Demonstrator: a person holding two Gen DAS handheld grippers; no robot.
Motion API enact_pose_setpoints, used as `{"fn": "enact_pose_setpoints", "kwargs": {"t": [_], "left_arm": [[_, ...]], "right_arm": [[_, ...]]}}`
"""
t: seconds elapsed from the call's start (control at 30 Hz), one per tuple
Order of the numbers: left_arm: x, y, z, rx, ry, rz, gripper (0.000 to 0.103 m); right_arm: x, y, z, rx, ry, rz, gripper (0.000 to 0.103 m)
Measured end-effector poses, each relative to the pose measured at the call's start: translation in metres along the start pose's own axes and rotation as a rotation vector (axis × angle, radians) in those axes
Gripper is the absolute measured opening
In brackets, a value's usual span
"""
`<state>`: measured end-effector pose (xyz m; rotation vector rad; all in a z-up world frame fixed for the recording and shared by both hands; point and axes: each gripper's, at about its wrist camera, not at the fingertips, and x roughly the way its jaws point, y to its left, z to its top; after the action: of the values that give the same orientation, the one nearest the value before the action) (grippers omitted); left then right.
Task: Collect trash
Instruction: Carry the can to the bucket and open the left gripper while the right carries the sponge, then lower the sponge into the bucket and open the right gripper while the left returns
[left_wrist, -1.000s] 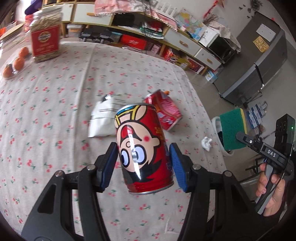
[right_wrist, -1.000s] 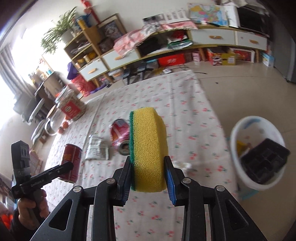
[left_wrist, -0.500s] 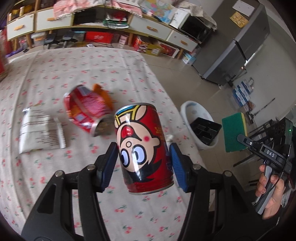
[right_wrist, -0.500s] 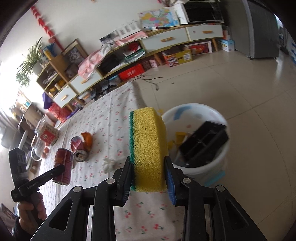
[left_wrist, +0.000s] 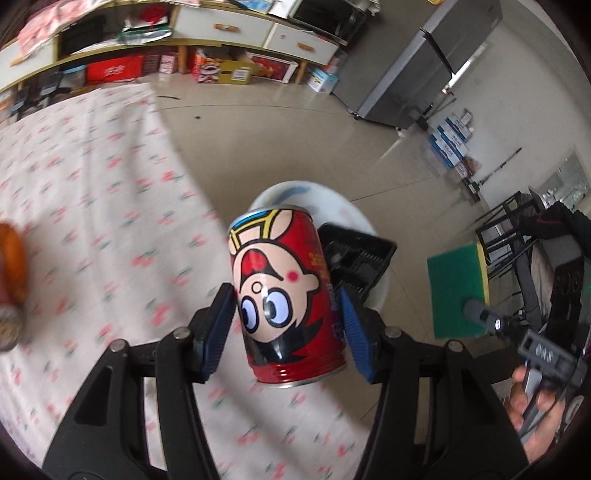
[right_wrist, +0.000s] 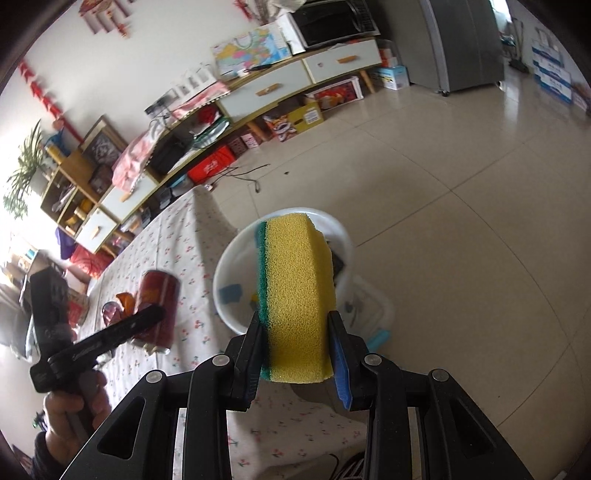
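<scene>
Both grippers have swung off the tablecloth (left_wrist: 92, 206) toward the white bin (right_wrist: 236, 258), which now sits directly behind what they carry. The left gripper (left_wrist: 288, 314) is clamped on the red cartoon can (left_wrist: 284, 291), held upright in front of the bin. The right gripper (right_wrist: 297, 343) squeezes the yellow-green sponge (right_wrist: 299, 291) over the bin's near rim. A black tray (left_wrist: 358, 254) lies inside the bin.
</scene>
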<state>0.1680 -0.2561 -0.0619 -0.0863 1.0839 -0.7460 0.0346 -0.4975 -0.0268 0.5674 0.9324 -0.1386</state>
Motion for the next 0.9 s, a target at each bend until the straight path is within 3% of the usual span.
{"fn": "enact_pose_setpoints", "kwargs": {"t": [0.23, 0.43, 0.6, 0.9], "left_arm": [[0.038, -0.02, 0.013, 0.048, 0.05, 0.026, 0.058], [0.045, -0.02, 0.014, 0.051, 0.054, 0.018, 0.059], [0.026, -0.014, 0.014, 0.046, 0.012, 0.041, 0.073], [-0.042, 0.031, -0.011, 0.009, -0.055, 0.112, 0.082]], "right_arm": [[0.0, -0.015, 0.002, 0.028, 0.001, -0.004, 0.033], [0.0, -0.013, 0.004, 0.036, -0.004, -0.008, 0.033], [0.003, -0.014, 0.006, 0.042, 0.0, -0.01, 0.033], [0.017, 0.011, 0.018, 0.022, 0.007, 0.045, 0.033]]}}
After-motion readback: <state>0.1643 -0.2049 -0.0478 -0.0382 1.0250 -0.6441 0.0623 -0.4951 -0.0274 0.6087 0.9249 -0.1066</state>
